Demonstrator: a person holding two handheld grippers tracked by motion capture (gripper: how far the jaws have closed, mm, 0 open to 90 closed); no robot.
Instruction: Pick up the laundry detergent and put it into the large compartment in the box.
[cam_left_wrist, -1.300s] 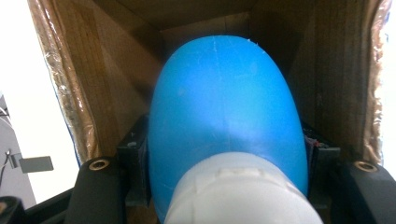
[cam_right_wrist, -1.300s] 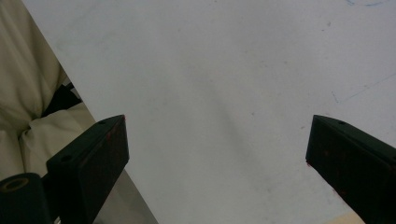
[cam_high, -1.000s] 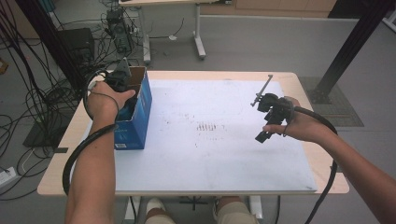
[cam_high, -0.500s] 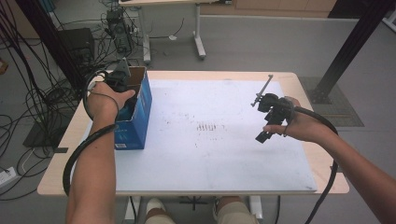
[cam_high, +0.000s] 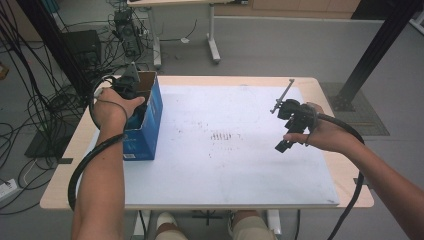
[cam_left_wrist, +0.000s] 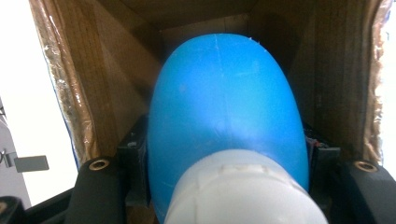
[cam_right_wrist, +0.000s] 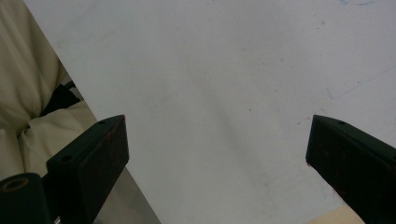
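Observation:
A blue bottle (cam_left_wrist: 224, 93) with a white cap (cam_left_wrist: 243, 191) sits between the jaws of my left gripper (cam_left_wrist: 224, 161), which is shut on it. The jaws and bottle are down inside an open blue cardboard box (cam_high: 150, 125) with brown inner walls (cam_left_wrist: 107, 70). From above, the left gripper (cam_high: 131, 102) dips into the box at the table's left edge, its jaw tips hidden by the hand. My right gripper (cam_high: 281, 146) hovers open over the right side of the white board (cam_high: 225, 165), its jaws wide apart with nothing between them (cam_right_wrist: 217, 149).
The white board (cam_right_wrist: 233, 70) covers most of the wooden table (cam_high: 345, 180). The person's light trousers (cam_right_wrist: 28, 93) show past the board's near edge. Cables (cam_high: 30, 115) and black equipment (cam_high: 82, 45) lie on the floor to the left; a black post (cam_high: 372, 55) stands at the right.

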